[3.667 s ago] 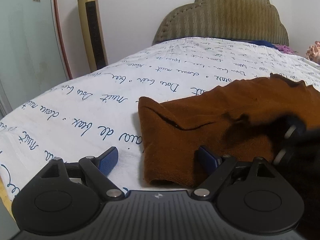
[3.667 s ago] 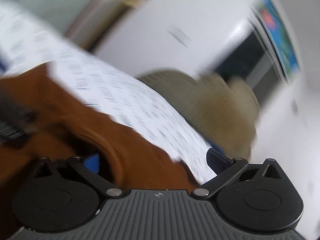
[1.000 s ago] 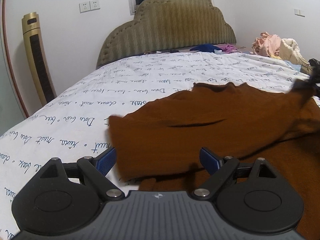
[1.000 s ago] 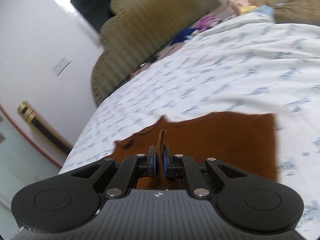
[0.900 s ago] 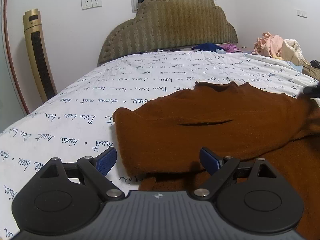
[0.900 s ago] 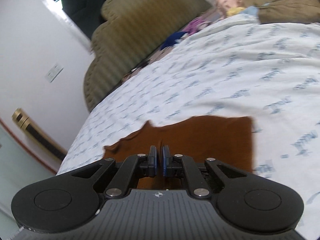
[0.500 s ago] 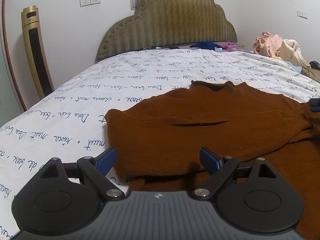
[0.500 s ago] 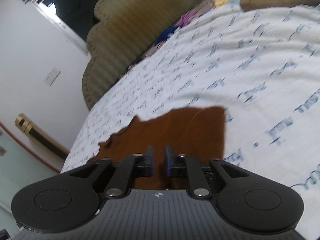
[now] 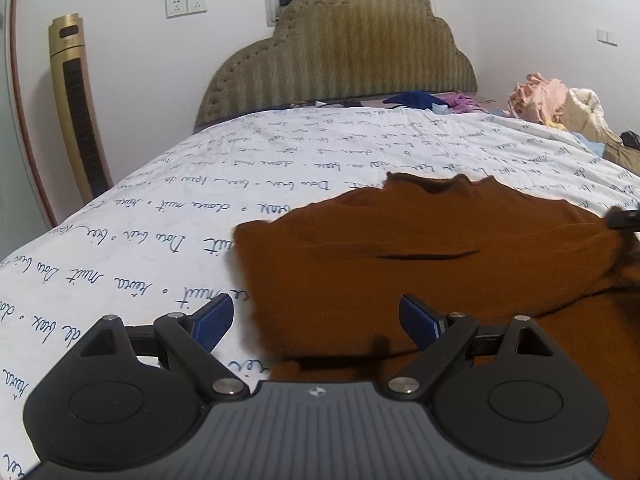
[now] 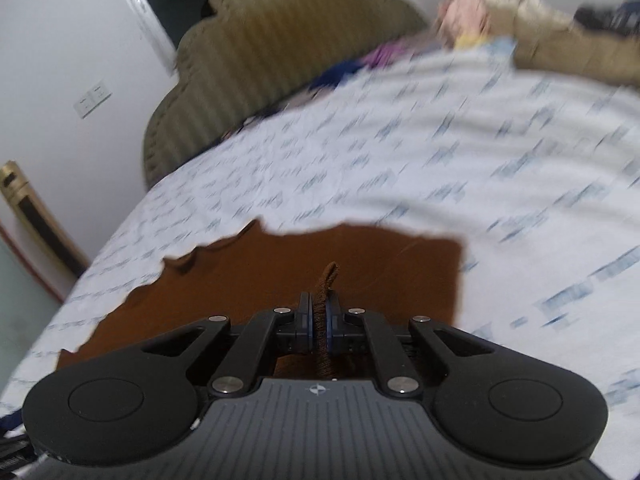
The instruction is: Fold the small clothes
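My right gripper (image 10: 319,312) pinches a fold of the brown garment (image 9: 420,264) on the blurred bed (image 10: 440,160), left gripper (image 9: 316,318) spread, garment cut off at right.

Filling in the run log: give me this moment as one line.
task: fold small clothes | left gripper: open, over brown garment | right gripper: shut on brown garment fold | surface: bed sheet

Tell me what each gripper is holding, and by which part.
The right gripper pinches a raised fold of the brown garment. The left gripper is open, holding nothing.
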`<act>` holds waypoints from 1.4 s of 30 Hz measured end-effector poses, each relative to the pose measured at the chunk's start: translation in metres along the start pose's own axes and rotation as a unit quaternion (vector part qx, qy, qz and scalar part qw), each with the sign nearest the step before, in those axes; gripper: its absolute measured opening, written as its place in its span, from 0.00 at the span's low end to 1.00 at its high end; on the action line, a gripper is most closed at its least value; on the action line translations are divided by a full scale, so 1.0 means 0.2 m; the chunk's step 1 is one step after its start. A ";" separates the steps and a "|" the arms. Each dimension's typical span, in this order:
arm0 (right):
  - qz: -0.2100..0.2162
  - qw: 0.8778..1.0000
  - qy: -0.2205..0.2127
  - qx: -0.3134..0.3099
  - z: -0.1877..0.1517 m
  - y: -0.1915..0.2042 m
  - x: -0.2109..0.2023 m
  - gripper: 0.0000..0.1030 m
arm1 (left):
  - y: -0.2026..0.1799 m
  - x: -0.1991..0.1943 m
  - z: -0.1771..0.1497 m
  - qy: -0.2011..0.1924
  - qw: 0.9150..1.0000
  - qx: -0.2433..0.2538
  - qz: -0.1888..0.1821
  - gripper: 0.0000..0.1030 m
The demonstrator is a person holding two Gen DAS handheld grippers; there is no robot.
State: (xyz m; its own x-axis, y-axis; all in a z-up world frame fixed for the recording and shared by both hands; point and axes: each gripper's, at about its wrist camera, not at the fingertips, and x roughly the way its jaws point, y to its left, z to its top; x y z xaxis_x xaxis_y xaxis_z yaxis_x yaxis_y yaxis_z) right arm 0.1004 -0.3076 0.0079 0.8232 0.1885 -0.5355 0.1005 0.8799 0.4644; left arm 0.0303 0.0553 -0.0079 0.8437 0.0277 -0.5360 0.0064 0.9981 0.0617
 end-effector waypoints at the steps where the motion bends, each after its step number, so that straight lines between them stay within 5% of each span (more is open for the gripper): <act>1: -0.013 1.000 -0.008 -0.010 0.01 0.00 -0.03 0.11 | 0.01 0.00 0.00 0.000 1.000 -0.002 0.000 0.88; 17: -0.115 0.990 -0.007 -0.082 -0.07 -0.05 -0.06 0.11 | -0.02 0.08 0.01 0.022 1.000 0.002 0.008 0.88; 21: -0.100 0.993 -0.037 -0.052 -0.08 -0.04 -0.16 0.36 | -0.02 0.09 0.00 0.027 1.000 0.003 0.010 0.88; 26: -0.037 0.994 -0.018 -0.101 -0.16 0.10 -0.19 0.36 | -0.03 0.11 -0.01 0.033 0.999 0.005 0.009 0.88; 29: -0.062 0.989 0.022 -0.134 -0.21 0.12 -0.09 0.42 | -0.04 0.11 -0.02 0.036 0.999 0.008 0.010 0.88; 32: -0.073 0.990 0.011 -0.119 -0.21 0.11 -0.11 0.44 | -0.03 0.11 -0.02 0.038 0.999 0.008 0.012 0.88; 34: -0.060 0.991 -0.005 -0.118 -0.21 0.13 -0.17 0.66 | -0.03 0.11 -0.03 0.039 0.999 0.004 0.011 0.88; 36: -0.052 0.988 -0.002 -0.146 -0.24 0.15 -0.21 0.76 | -0.02 0.09 -0.03 0.041 0.999 -0.004 0.007 0.88; 42: -0.041 0.989 0.019 -0.141 -0.34 0.08 -0.31 0.78 | 0.03 -0.04 -0.12 0.038 0.999 0.000 -0.027 0.88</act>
State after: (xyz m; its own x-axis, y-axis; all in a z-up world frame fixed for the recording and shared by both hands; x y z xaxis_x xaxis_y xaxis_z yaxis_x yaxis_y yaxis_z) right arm 0.0127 -0.2745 0.0002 0.7963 0.1234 -0.5922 0.0020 0.9784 0.2065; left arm 0.0107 0.0630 -0.0239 0.7988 -0.0222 -0.6012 0.0511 0.9982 0.0312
